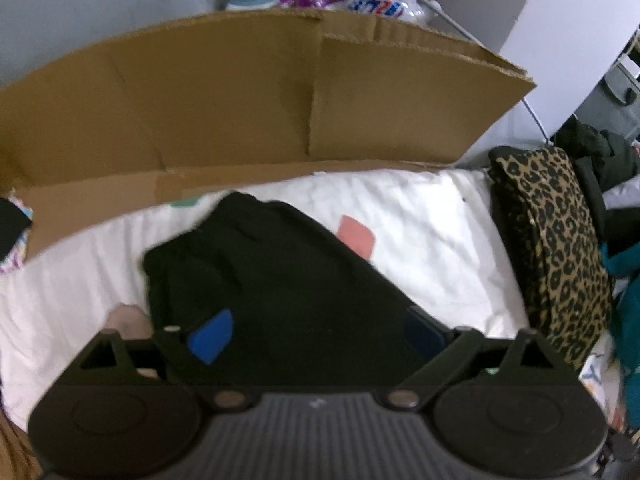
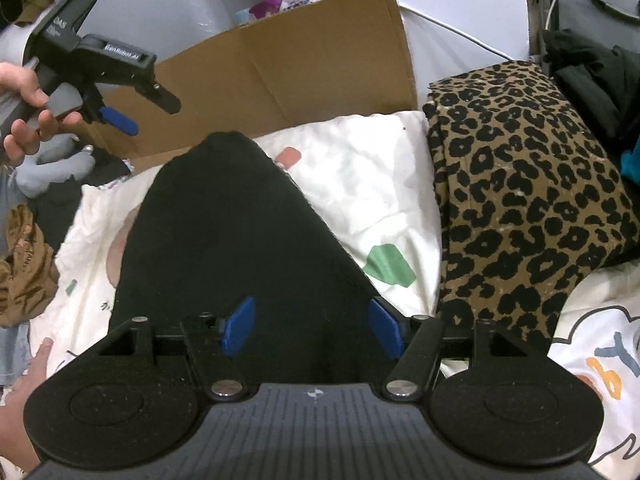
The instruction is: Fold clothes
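The black garment (image 2: 224,240) lies on the white bedsheet (image 2: 360,184). It sits under the right hand-held gripper (image 2: 312,328), whose jaws are spread wide. The left hand-held gripper (image 2: 136,116) hangs above, also parted, empty.

We hold the left gripper (image 2: 132,118) raised, our hand (image 2: 24,108) wrapped around its grip, its blue-padded jaws apart. Our right gripper (image 2: 314,326) points forward and down, its jaws spread wide.

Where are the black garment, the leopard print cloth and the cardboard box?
black garment (image 2: 224,232), right wrist view, middle of the fabric
leopard print cloth (image 2: 520,200), right wrist view, centre of its top face
cardboard box (image 1: 224,96), left wrist view, its upright wall
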Motion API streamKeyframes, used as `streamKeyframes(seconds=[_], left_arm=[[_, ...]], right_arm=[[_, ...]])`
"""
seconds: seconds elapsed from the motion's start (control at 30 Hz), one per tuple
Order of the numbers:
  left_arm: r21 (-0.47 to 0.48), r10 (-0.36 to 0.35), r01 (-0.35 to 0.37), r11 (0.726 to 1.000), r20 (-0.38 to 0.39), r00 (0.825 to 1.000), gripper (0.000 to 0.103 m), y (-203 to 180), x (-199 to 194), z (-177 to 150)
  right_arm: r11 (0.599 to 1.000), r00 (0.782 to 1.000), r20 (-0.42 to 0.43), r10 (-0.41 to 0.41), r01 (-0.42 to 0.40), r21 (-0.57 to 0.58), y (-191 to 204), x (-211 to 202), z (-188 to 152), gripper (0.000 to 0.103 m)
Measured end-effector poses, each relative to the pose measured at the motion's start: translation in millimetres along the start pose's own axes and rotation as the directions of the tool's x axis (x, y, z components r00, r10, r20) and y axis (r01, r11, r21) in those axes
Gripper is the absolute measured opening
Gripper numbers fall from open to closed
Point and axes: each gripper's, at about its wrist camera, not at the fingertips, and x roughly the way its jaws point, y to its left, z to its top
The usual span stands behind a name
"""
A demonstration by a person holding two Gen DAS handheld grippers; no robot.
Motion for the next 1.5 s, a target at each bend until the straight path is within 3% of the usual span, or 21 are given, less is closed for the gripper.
streamKeyframes(seconds=[0.2, 0.3, 0.43, 0.57, 0.7, 0.77, 0.8, 0.93, 1.03, 1.07, 1.23, 1.33, 1.4, 1.5], left_arm=[[-0.018, 0.019, -0.018, 1.000, 0.014, 1.000, 0.095, 44, 1, -8], [-0.040, 0.023, -0.023, 0.999, 0.005, 1.000, 0.088, 67, 14, -17], [-0.061, 0.037, -0.037, 0.997, -0.006, 0.999, 0.067, 94, 38, -31], [-0.163, 0.055, -0.054, 0.985, 0.001, 0.998, 0.043, 126, 62, -43], [-0.241, 0.009, -0.004, 0.971, 0.020, 1.000, 0.047, 147, 76, -55], [-0.256, -0.007, 0.016, 0.966, 0.034, 0.999, 0.067, 152, 82, -60], [-0.260, -0.003, 0.013, 0.966, 0.038, 0.999, 0.065, 153, 85, -62], [-0.322, -0.063, 0.070, 0.944, 0.034, 0.997, 0.048, 163, 101, -72], [-0.323, -0.058, 0.065, 0.944, 0.033, 0.998, 0.010, 164, 106, -77], [-0.312, -0.052, 0.060, 0.948, 0.033, 0.998, 0.008, 165, 106, -78], [-0.237, -0.022, 0.028, 0.971, 0.027, 0.999, 0.009, 168, 100, -75], [-0.221, 0.004, -0.003, 0.975, 0.004, 1.000, 0.033, 173, 96, -72], [-0.201, 0.032, -0.029, 0.979, 0.009, 0.999, 0.036, 174, 85, -73], [-0.191, 0.004, -0.005, 0.982, -0.005, 1.000, 0.042, 173, 67, -82]], right_arm=[[1.000, 1.000, 0.005, -0.009, 0.009, -0.014, 4, 1, -2, 0.069], [0.999, 1.000, -0.020, -0.023, 0.022, -0.043, 6, 12, -10, 0.069], [0.994, 0.996, -0.066, -0.055, 0.048, -0.103, 8, 24, -22, 0.068], [0.987, 0.989, -0.112, -0.097, 0.082, -0.136, 4, 34, -33, 0.068], [0.984, 0.980, -0.143, -0.140, 0.122, -0.128, -4, 40, -39, 0.068], [0.983, 0.979, -0.147, -0.144, 0.124, -0.135, -6, 41, -40, 0.068], [0.982, 0.978, -0.150, -0.145, 0.123, -0.145, -6, 42, -40, 0.067], [0.974, 0.973, -0.158, -0.169, 0.141, -0.176, -8, 45, -43, 0.067], [0.975, 0.972, -0.162, -0.172, 0.144, -0.171, -12, 45, -44, 0.065], [0.974, 0.971, -0.164, -0.174, 0.145, -0.173, -12, 44, -44, 0.065], [0.973, 0.966, -0.179, -0.188, 0.159, -0.167, -16, 45, -43, 0.061], [0.970, 0.962, -0.188, -0.199, 0.166, -0.179, -16, 46, -42, 0.060], [0.965, 0.958, -0.195, -0.210, 0.172, -0.195, -16, 45, -42, 0.060], [0.959, 0.952, -0.209, -0.224, 0.176, -0.224, -16, 41, -41, 0.060]])
